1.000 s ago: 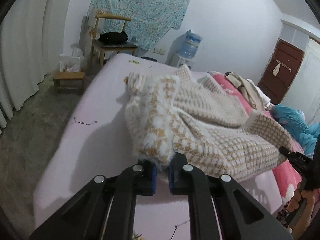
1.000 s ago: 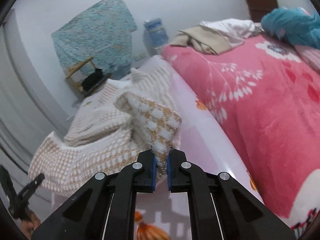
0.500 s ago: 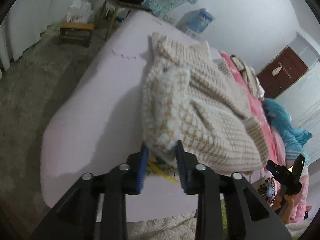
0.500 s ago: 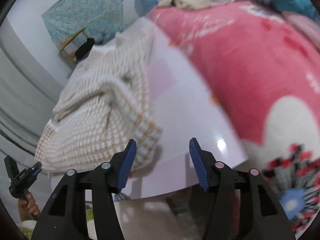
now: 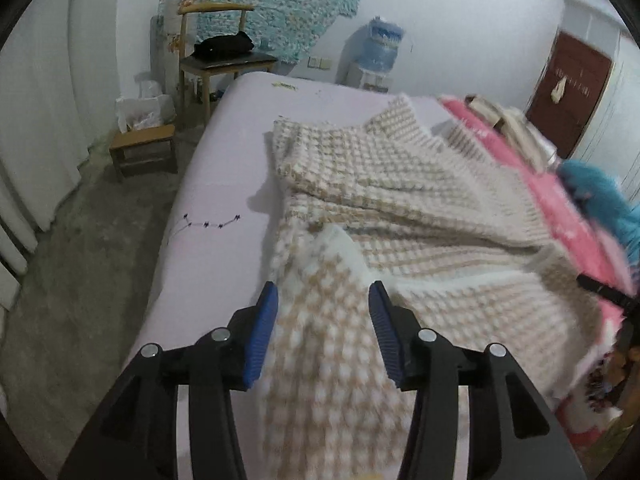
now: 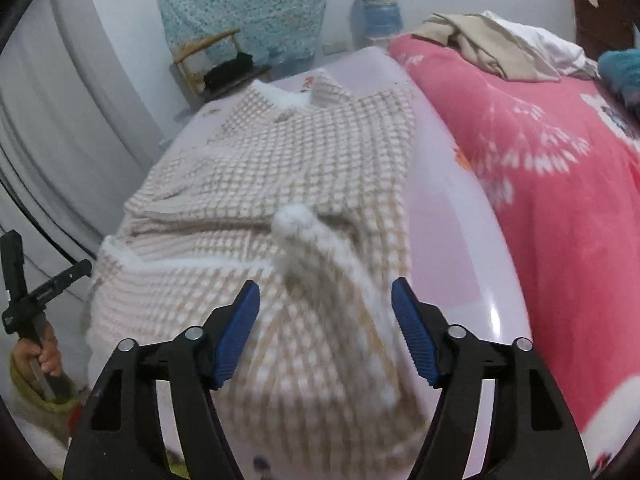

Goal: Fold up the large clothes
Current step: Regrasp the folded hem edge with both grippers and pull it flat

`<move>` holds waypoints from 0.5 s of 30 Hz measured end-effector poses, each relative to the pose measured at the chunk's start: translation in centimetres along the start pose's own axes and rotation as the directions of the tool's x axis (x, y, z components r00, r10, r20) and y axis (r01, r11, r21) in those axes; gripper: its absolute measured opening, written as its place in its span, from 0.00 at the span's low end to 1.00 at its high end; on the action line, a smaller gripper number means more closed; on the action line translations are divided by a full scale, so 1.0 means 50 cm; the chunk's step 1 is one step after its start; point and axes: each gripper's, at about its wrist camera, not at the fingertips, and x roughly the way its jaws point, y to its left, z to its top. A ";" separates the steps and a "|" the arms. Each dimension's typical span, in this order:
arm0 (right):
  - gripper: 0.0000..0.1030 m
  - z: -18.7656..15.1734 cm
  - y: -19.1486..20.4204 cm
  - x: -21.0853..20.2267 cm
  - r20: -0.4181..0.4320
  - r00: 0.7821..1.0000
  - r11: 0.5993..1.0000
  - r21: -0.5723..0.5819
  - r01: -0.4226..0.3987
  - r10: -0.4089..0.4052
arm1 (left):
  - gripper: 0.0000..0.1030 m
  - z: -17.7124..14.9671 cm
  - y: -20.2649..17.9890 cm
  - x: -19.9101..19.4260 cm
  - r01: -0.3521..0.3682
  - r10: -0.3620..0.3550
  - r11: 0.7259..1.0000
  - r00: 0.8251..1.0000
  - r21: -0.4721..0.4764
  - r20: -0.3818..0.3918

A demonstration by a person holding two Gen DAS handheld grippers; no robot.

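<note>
Our left gripper (image 5: 322,316) and right gripper (image 6: 324,318) have just been opening, fingers parted over the checked sweater (image 5: 400,184) mid-frame on the bed (image 5: 216,184), gripping nothing; next we should grab matching hem corners evenly.

Black left gripper (image 5: 322,312), right gripper (image 6: 325,308), ribbed blue pads (image 5: 262,332), silver screws (image 6: 193,332)

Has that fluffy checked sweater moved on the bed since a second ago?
Yes. The sweater now lies spread flatter on the lilac sheet, no longer bunched up and pinched; both hand-held grippers have just been opening.
</note>
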 end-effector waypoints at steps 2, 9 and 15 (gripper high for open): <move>0.20 0.002 -0.010 0.011 -0.014 1.000 1.000 0.008 0.014 -0.014 | 0.26 0.006 -0.010 0.021 -0.030 0.030 0.998 1.000 0.050 0.005; 0.05 0.005 -0.059 0.000 0.023 1.000 0.997 0.077 0.017 -0.018 | 0.03 0.021 -0.013 0.044 -0.082 0.081 0.990 0.997 0.115 0.013; 0.05 0.035 -0.067 -0.032 0.115 0.993 0.994 0.113 -0.008 -0.005 | 0.03 0.073 -0.009 0.006 -0.077 0.063 0.992 0.989 0.098 0.133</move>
